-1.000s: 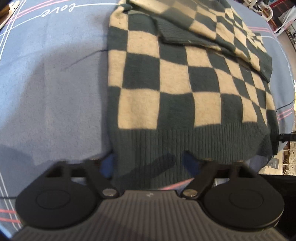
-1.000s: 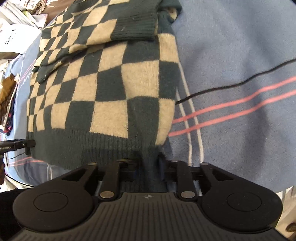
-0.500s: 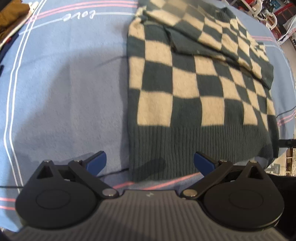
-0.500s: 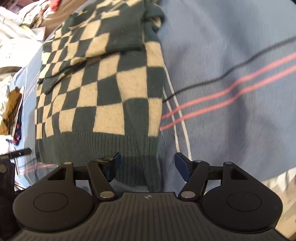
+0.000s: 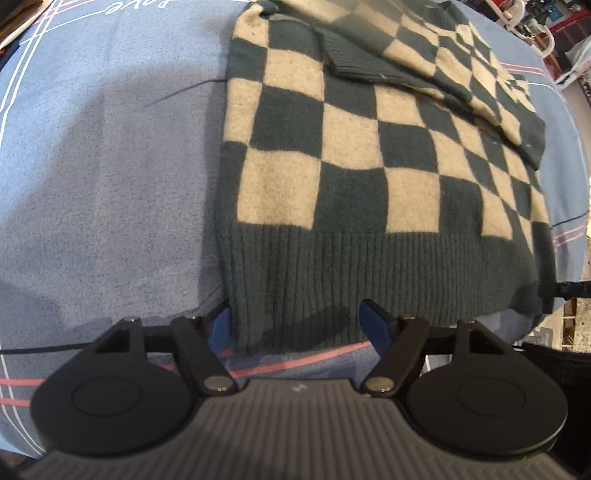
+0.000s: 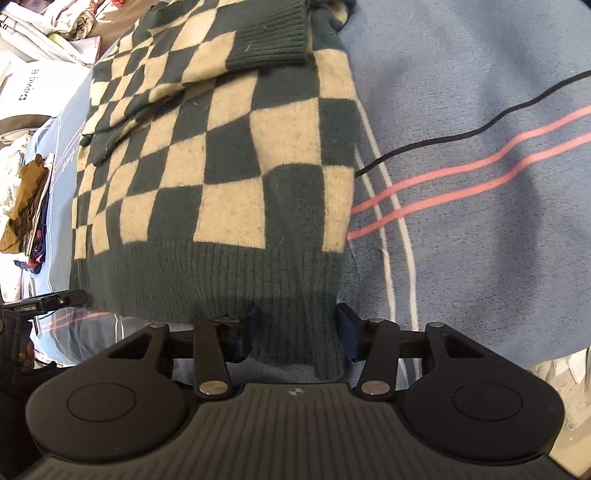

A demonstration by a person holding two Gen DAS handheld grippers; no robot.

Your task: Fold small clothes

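A dark green and cream checkered sweater lies flat on a blue blanket, both sleeves folded across its body. It also shows in the right wrist view. My left gripper is open, its blue pads on either side of the ribbed hem's left corner. My right gripper is open, its pads on either side of the hem's right corner, close to the knit.
The blanket has pink, white and black stripes. A pile of brown and dark clothes and white bags lie beyond the blanket's far side. White furniture stands at the back right.
Both grippers have moved back in toward the hem. The left jaws have narrowed around the left hem corner; the right jaws stand open around the right corner.
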